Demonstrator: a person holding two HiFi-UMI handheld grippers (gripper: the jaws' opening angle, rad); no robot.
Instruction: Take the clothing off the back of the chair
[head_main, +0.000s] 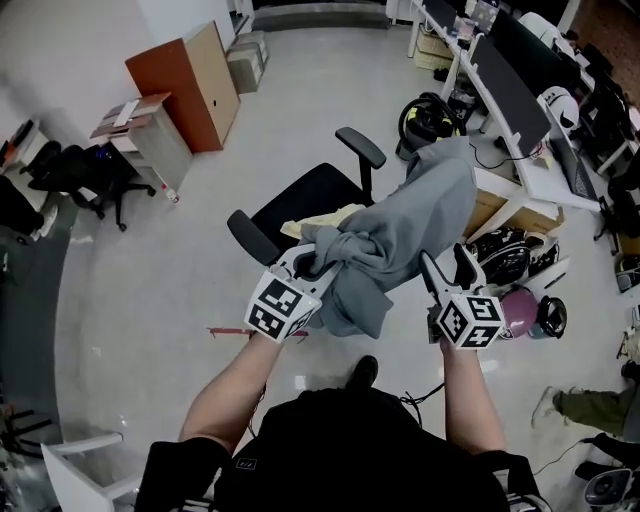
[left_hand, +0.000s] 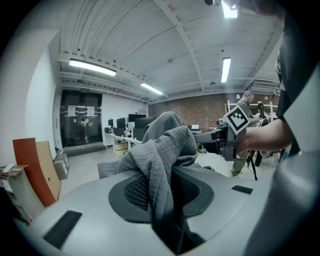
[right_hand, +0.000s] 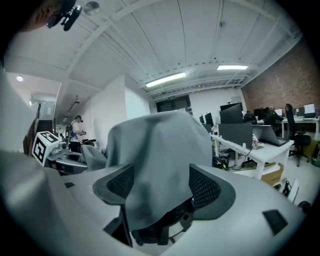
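A grey garment (head_main: 410, 215) hangs over the back of the black office chair (head_main: 310, 195), in front of me. My left gripper (head_main: 312, 262) is shut on a bunched fold at the garment's left end. In the left gripper view the cloth (left_hand: 165, 145) runs down into the narrow gap between the jaws of that gripper (left_hand: 166, 191). My right gripper (head_main: 447, 268) stands open just right of the garment, apart from it. In the right gripper view the garment (right_hand: 160, 150) drapes the chair back ahead of the wide jaws of that gripper (right_hand: 162, 192), and neither pad touches it.
A white desk with monitors (head_main: 510, 90) stands close behind the chair on the right, with bags and a helmet (head_main: 520, 255) beneath it. A wooden cabinet (head_main: 190, 85) and a second black chair (head_main: 80, 170) stand at the left. Another person's shoe (head_main: 548, 403) shows at the lower right.
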